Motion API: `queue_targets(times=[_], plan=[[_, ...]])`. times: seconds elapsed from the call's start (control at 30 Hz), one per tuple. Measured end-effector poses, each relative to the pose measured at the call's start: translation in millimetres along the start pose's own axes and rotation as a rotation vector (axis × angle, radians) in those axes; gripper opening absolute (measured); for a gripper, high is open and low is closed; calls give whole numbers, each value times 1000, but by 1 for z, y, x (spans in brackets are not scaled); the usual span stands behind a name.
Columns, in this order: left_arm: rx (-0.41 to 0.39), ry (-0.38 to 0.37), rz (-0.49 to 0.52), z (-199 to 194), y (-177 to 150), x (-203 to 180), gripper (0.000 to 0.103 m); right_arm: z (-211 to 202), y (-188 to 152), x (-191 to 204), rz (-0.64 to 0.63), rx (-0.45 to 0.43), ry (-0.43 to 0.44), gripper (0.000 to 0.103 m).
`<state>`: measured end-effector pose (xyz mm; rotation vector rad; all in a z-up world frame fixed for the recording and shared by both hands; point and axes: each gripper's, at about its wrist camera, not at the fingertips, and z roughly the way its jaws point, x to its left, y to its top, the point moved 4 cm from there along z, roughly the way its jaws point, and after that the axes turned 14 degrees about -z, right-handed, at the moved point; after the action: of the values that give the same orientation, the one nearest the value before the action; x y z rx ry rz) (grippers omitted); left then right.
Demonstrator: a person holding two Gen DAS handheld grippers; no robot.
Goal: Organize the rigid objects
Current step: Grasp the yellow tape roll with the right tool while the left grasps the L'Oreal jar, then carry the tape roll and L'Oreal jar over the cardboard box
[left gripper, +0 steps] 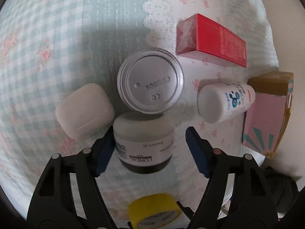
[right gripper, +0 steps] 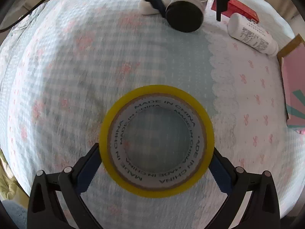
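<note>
Yellow tape roll [right gripper: 156, 139] fills the right wrist view, lying flat on the bed's quilt [right gripper: 76, 66], and the right hand-held gripper [right gripper: 155, 164] straddles it: one blue pad [right gripper: 88, 168] sits against the roll's left edge, the other against its right, so the fingers look clamped on the roll, core print reading round the inside.

Over to the left hand-held gripper [left gripper: 147, 143], and it is a different story. A white jar with a black lid [left gripper: 144, 143] lies on its side between the blue pads; the left pad [left gripper: 103, 152] touches the jar's side, while the right pad stands clear of it with quilt showing in the gap. So no grip yet, jaws still parted around the jar.

Moving outward in the left wrist view: a round clear container [left gripper: 150, 80], bottom up, rests right against the jar's far end. A white rounded case [left gripper: 84, 110] lies just beside both, to the left. To the right, a white bottle with blue print [left gripper: 225, 103] lies on its side, apart from the jar. Beyond it a red box [left gripper: 211, 42] sits flat on the white, bow-printed part of the quilt, and a pink and brown box [left gripper: 266, 114] lies at the bed's right edge, touching the bottle's far end. The yellow roll peeks in at the bottom of this view, between the gripper's arms.
</note>
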<state>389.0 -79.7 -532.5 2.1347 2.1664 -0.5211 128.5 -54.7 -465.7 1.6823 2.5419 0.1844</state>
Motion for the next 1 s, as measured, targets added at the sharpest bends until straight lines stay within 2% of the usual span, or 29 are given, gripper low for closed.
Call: queue_targets(times=[0.03,0.07,0.3,0.53,0.8,1.0], plan=[[-3,12,-1,1,1,1,61,1,2,1,-5,0,-1,101],[-9,25,-3,2,2,1,53,1,2,1,-10,-1,-6,97],[-15,2,15,-3,3,0,53,3,5,-4,-6,-6,0,96],[-33,-17,28,-19,-11,8,53,-2,-7,-7,25,-6,3,96],[-88,-30,42,-54,-35,27,53,-22,-15,-25,98,-32,-51,96],[-146,-70,50,-105,-65,35,53,-59,-20,-29,120,-77,-100,96]])
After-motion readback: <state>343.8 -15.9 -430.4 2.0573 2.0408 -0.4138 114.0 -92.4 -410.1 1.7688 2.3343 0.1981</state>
